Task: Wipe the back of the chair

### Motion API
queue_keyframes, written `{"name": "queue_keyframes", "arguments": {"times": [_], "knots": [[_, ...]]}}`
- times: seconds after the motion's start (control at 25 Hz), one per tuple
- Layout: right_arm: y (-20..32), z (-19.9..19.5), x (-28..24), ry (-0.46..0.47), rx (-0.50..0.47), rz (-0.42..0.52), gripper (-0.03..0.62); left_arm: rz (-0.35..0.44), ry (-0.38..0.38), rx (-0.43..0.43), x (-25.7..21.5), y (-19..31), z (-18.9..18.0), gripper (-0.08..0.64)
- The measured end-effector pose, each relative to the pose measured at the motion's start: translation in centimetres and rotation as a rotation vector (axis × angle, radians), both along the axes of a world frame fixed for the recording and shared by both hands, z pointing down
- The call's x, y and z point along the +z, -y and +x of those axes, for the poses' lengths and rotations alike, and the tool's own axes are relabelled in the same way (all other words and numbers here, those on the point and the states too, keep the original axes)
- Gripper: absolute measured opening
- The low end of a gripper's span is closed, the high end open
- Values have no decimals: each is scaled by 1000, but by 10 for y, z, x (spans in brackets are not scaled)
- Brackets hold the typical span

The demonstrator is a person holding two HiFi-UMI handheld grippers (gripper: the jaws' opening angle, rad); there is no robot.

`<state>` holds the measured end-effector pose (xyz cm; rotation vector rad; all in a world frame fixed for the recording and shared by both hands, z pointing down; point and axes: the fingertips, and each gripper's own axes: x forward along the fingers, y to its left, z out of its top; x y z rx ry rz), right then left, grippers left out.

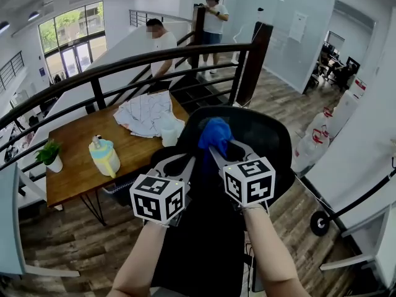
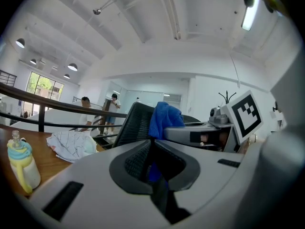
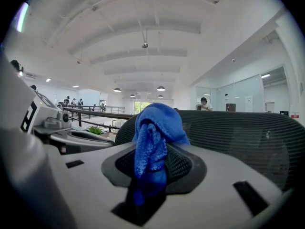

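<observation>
The black mesh chair back (image 1: 260, 138) stands just in front of me, its top edge curving behind both grippers. My right gripper (image 1: 216, 148) is shut on a bunched blue cloth (image 1: 215, 132), which sits against the upper part of the chair back. In the right gripper view the blue cloth (image 3: 155, 137) hangs down between the jaws of the right gripper (image 3: 151, 175), with the chair mesh (image 3: 238, 137) behind it. My left gripper (image 1: 189, 161) is shut, holds nothing, and sits just left of the cloth. The left gripper view looks past the left gripper (image 2: 152, 147) to the cloth (image 2: 164, 118) and the chair (image 2: 136, 125).
A wooden table (image 1: 74, 163) stands left of the chair with a yellow-lidded bottle (image 1: 105, 157), a crumpled white cloth (image 1: 146, 113) and a potted plant (image 1: 49, 155). A black railing (image 1: 124, 62) runs behind. Two people (image 1: 162, 45) stand by the stairs. Water jugs (image 1: 317, 138) stand at the right.
</observation>
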<state>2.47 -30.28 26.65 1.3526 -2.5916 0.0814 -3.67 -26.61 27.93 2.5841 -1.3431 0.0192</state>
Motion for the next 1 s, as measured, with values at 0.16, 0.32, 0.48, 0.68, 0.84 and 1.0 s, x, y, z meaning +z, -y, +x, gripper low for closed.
{"name": "queue_keyframes", "arguments": {"times": [0.16, 0.32, 0.48, 0.68, 0.84, 1.0], "knots": [[0, 25, 1, -20, 47, -1, 140, 4, 8, 12, -2, 0, 13, 32], [-2, 54, 0, -23, 105, 2, 141, 9, 2, 16, -4, 1, 24, 32], [-7, 87, 2, -10, 173, 2, 140, -12, -10, 61, 0, -3, 41, 32], [-14, 122, 2, 13, 235, -3, 140, -18, -26, 107, 1, -4, 62, 32], [-21, 139, 0, 17, 270, -5, 140, -11, -41, 163, -4, -11, 82, 32], [-30, 159, -2, 40, 314, 3, 140, -2, -36, 202, -4, -18, 95, 32]]}}
